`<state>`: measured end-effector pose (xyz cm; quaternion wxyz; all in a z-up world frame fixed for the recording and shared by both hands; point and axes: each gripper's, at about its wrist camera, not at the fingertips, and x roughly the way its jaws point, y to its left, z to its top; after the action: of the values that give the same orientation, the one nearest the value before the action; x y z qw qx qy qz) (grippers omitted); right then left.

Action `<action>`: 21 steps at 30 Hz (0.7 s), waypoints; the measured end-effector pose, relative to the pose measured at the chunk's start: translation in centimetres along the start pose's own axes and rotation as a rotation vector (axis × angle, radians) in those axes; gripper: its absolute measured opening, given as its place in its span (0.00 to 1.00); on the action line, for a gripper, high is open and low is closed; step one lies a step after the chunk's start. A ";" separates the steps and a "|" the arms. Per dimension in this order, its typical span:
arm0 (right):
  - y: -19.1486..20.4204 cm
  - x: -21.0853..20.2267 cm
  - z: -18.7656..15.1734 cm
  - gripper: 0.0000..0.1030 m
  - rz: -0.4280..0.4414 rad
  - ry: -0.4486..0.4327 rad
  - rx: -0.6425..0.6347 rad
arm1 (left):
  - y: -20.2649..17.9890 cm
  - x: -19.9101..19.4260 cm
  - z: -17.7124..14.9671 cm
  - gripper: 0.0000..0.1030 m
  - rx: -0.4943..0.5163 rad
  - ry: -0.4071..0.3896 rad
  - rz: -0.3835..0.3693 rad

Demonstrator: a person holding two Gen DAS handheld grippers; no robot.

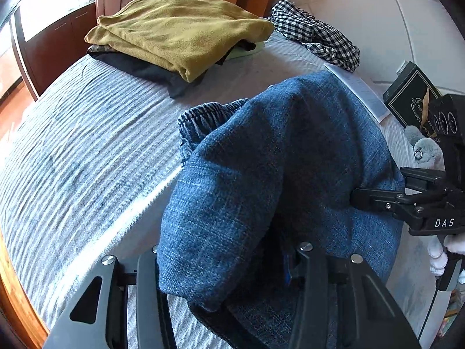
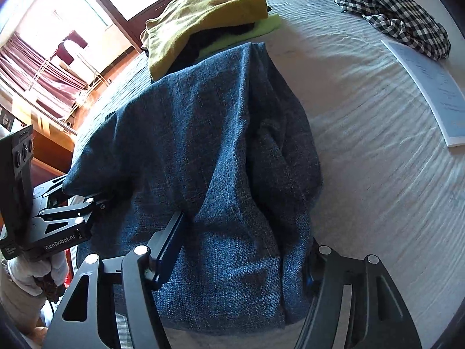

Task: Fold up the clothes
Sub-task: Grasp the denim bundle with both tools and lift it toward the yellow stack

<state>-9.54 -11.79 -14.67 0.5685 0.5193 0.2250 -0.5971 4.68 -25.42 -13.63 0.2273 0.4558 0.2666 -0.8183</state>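
**A:** What does your left wrist view show?

**B:** My left gripper (image 1: 226, 264) has its fingers clamped on the near edge of the blue denim-weave garment (image 1: 276, 168), which rises as a draped hump above the pale ribbed bedspread (image 1: 81, 151). A gathered, striped waistband (image 1: 203, 116) pokes out at the far side. My right gripper (image 1: 375, 200) comes in from the right, its fingers biting the cloth's right edge. Beyond sit a folded mustard-yellow fleece (image 1: 180, 32) on top of a stack of dark clothes, and a crumpled black-and-white checked cloth (image 1: 316, 35).

**A:** And the right wrist view?

**B:** The same blue garment (image 2: 203, 145) hangs in front of me, lifted off the bedspread (image 2: 363, 116). My right gripper (image 2: 235, 258) is closed on its lower edge, with cloth bunched between the fingers. My left gripper (image 2: 96, 200) pinches the left corner. A white paper booklet (image 2: 430, 90) lies to the right, near the checked cloth (image 2: 389, 14).

**A:** How will it handle?

**B:** Soft but fairly weighty, I'd judge. It sags in thick folds rather than fluttering, and the weave looks grippy, so slipping seems unlikely. Holding it at two corners of one edge keeps it spread; gripping nearer the middle would let it bunch up.
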 end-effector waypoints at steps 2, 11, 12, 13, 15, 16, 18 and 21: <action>-0.1 0.0 -0.1 0.70 0.019 -0.011 -0.007 | 0.2 0.0 0.0 0.45 -0.004 -0.009 -0.011; 1.2 -0.2 -0.7 0.54 -0.023 -0.032 0.002 | -2.0 -1.6 -1.4 0.29 0.050 -0.096 0.047; 0.8 -0.4 -1.1 0.53 -0.010 -0.052 0.032 | -2.1 -1.5 -1.7 0.29 0.052 -0.101 0.042; 0.4 -0.6 -1.6 0.53 0.004 -0.071 0.061 | -2.2 -1.6 -1.8 0.28 0.048 -0.101 0.042; -0.4 -0.9 -2.4 0.47 0.030 -0.110 0.118 | -2.5 -2.1 -1.8 0.26 0.044 -0.107 0.036; -0.2 -1.7 -2.7 0.43 0.032 -0.132 0.115 | -2.7 -2.7 -1.7 0.26 0.045 -0.113 0.030; 0.3 -3.3 -3.3 0.35 0.037 -0.175 0.111 | -3.2 -4.5 -1.7 0.25 0.061 -0.139 0.033; 0.2 -4.9 -4.1 0.31 0.067 -0.202 0.118 | -3.4 -6.9 -1.5 0.25 0.052 -0.158 0.010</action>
<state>-8.73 -6.15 -11.82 0.5765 0.4962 0.1137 -0.6392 6.84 -21.01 -7.55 0.2399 0.3968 0.2243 -0.8571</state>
